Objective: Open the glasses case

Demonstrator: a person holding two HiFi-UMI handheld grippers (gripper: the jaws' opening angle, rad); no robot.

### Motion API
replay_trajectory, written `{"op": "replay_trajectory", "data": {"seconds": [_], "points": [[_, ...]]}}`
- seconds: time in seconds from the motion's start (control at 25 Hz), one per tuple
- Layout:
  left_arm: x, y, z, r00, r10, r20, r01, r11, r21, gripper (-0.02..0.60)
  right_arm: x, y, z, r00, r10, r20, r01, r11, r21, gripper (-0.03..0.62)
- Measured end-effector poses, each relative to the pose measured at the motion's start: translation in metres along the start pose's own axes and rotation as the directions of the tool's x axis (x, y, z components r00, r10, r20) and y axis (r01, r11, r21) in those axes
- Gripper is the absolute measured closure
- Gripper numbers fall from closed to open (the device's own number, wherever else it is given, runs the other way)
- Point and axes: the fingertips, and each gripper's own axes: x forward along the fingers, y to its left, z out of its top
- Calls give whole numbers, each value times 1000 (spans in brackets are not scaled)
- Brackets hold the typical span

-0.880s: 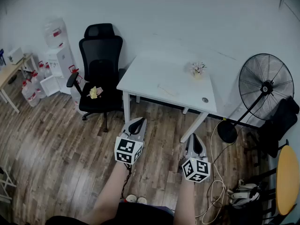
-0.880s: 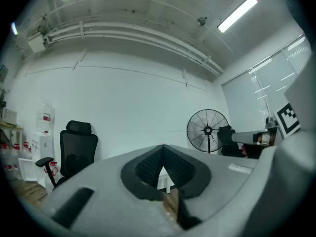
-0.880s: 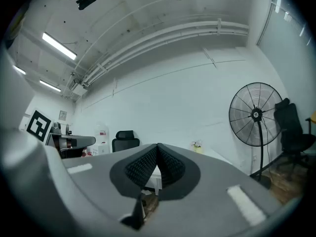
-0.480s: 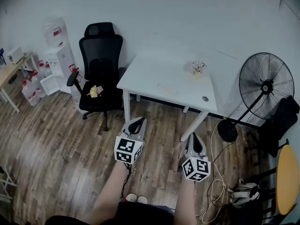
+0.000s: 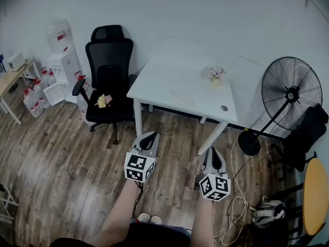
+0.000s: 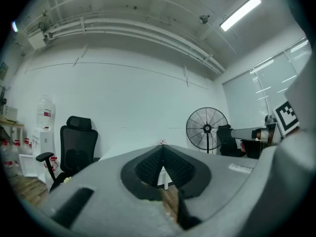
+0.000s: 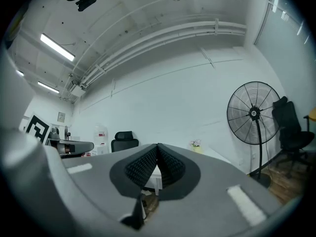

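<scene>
A white table stands ahead across the wooden floor. On it lies a pale, flat oblong thing that may be the glasses case; it is too faint to tell. A small flower pot sits near the table's far side. My left gripper and right gripper are held level over the floor, short of the table, and touch nothing. In the left gripper view the left gripper has its ribbed pads pressed together with nothing between them. The right gripper looks the same in its own view.
A black office chair with a yellow thing on its seat stands left of the table. A standing fan is at the right, a cable lies on the floor, water bottles stand at the left wall, and a round yellow tabletop is at the far right.
</scene>
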Motion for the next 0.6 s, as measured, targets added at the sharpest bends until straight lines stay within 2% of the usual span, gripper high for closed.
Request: {"op": "replay_trajectory", "data": {"seconds": [0.08, 0.36, 0.6], "points": [[-1, -1, -1, 1000, -2, -1, 2, 1000, -2, 568, -1, -1, 1, 1000, 0, 1, 0, 1000, -2, 583], [-1, -3, -3, 1000, -7, 4, 7, 1000, -15, 481, -1, -8, 1, 1000, 3, 1, -3, 1000, 6, 583], [0, -2, -11, 1000, 8, -14, -8, 1000, -19, 472, 1, -17, -4, 1000, 6, 1, -6, 1000, 28, 583]]}}
